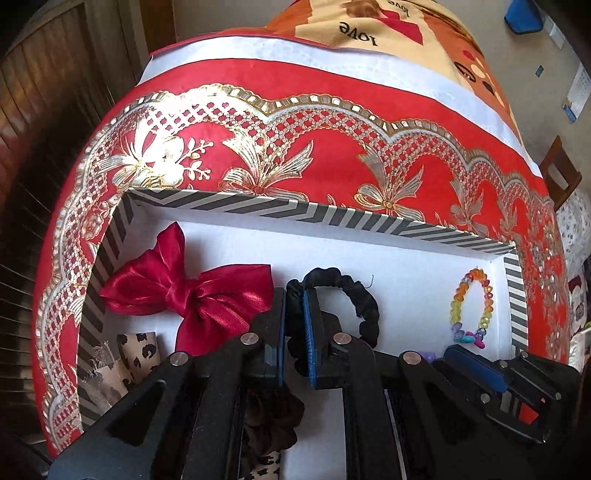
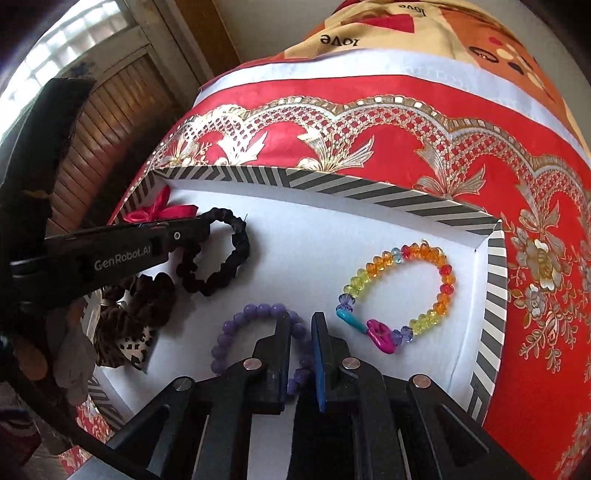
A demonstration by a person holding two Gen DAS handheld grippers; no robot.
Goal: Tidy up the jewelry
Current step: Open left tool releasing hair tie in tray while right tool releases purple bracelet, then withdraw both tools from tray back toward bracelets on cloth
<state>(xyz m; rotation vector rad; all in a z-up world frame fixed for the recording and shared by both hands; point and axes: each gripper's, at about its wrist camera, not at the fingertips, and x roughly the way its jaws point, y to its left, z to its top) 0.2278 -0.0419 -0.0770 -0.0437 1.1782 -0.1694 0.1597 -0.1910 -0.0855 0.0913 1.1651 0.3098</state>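
A white box with a striped rim (image 1: pixel 280 211) (image 2: pixel 332 190) lies on a red tablecloth. My left gripper (image 1: pixel 294 295) is shut on a black scrunchie (image 1: pixel 354 291) (image 2: pixel 225 254) just over the box floor. My right gripper (image 2: pixel 301 325) is shut on a purple bead bracelet (image 2: pixel 255 314) near the front of the box. A multicoloured bead bracelet (image 1: pixel 471 306) (image 2: pixel 402 295) lies at the right. A red satin bow (image 1: pixel 188 291) (image 2: pixel 162 212) lies at the left.
A brown scrunchie (image 2: pixel 147 299) and leopard-print fabric pieces (image 1: pixel 142 350) (image 2: pixel 136 343) lie at the box's front left. The red and gold tablecloth (image 1: pixel 332 110) surrounds the box. A folded blanket (image 1: pixel 369 22) lies beyond. A wooden shutter (image 2: pixel 107 110) stands at the left.
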